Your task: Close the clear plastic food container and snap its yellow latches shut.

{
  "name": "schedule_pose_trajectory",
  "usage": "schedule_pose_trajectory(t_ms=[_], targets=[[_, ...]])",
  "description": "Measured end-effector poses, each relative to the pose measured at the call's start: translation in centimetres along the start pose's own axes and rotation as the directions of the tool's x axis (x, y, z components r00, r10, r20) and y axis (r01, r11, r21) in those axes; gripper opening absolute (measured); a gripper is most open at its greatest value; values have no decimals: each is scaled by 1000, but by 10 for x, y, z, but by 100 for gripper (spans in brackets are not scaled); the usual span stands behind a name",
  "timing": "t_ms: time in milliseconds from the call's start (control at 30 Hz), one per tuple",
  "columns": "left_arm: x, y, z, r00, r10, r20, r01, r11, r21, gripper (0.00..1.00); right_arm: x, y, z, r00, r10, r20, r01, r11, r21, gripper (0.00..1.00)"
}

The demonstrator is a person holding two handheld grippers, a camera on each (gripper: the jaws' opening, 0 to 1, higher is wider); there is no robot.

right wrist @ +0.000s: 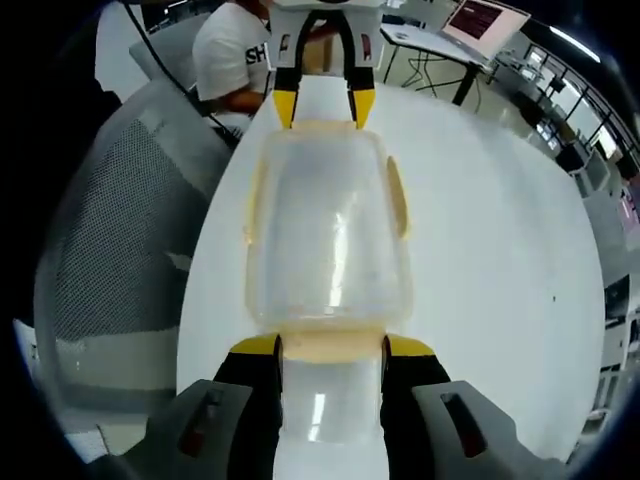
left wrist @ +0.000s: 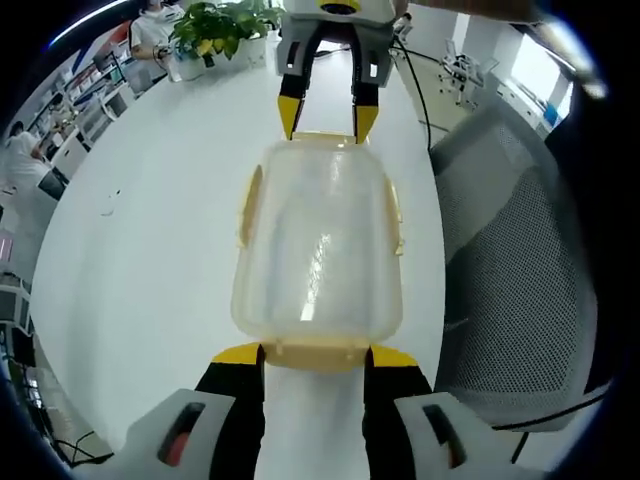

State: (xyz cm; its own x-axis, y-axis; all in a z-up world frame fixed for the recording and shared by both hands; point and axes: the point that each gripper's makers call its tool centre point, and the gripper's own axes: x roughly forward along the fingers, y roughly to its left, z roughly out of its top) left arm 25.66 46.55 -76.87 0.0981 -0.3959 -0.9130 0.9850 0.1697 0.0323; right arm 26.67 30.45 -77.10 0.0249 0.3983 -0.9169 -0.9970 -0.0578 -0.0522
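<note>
A clear plastic food container (left wrist: pixel 318 250) lies on the white table (left wrist: pixel 150 250) with its lid on top. Pale yellow latches run along its long sides (left wrist: pixel 248 205) and across its near end (left wrist: pixel 315 350). My left gripper (left wrist: pixel 315 356) is open, its yellow tips either side of that near end latch. The right gripper (left wrist: pixel 326 118) is open at the far end, tips flanking the far latch. In the right gripper view the container (right wrist: pixel 328 230) lies lengthwise, my right gripper (right wrist: pixel 332 347) brackets its end latch (right wrist: pixel 330 345), and the left gripper (right wrist: pixel 325 105) sits at the opposite end.
A grey mesh chair (left wrist: pixel 510 260) stands close to the table edge, also seen as the chair (right wrist: pixel 110 230). A potted plant (left wrist: pixel 215 30) and a black cable (left wrist: pixel 415 85) are at the far side. A person in a white shirt (right wrist: pixel 235 55) sits beyond the table.
</note>
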Motion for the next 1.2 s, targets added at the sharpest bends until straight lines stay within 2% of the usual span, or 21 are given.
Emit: schedule_pose_trajectory(t_ms=[667, 1200], targets=[[24, -3, 45, 1000, -1, 14, 1, 1000, 3, 32, -16, -3, -49, 999, -5, -38, 5, 1000, -3, 34], [41, -6, 75, 999, -24, 29, 24, 1000, 1, 32, -30, -2, -80, 998, -1, -62, 2, 1000, 15, 34]])
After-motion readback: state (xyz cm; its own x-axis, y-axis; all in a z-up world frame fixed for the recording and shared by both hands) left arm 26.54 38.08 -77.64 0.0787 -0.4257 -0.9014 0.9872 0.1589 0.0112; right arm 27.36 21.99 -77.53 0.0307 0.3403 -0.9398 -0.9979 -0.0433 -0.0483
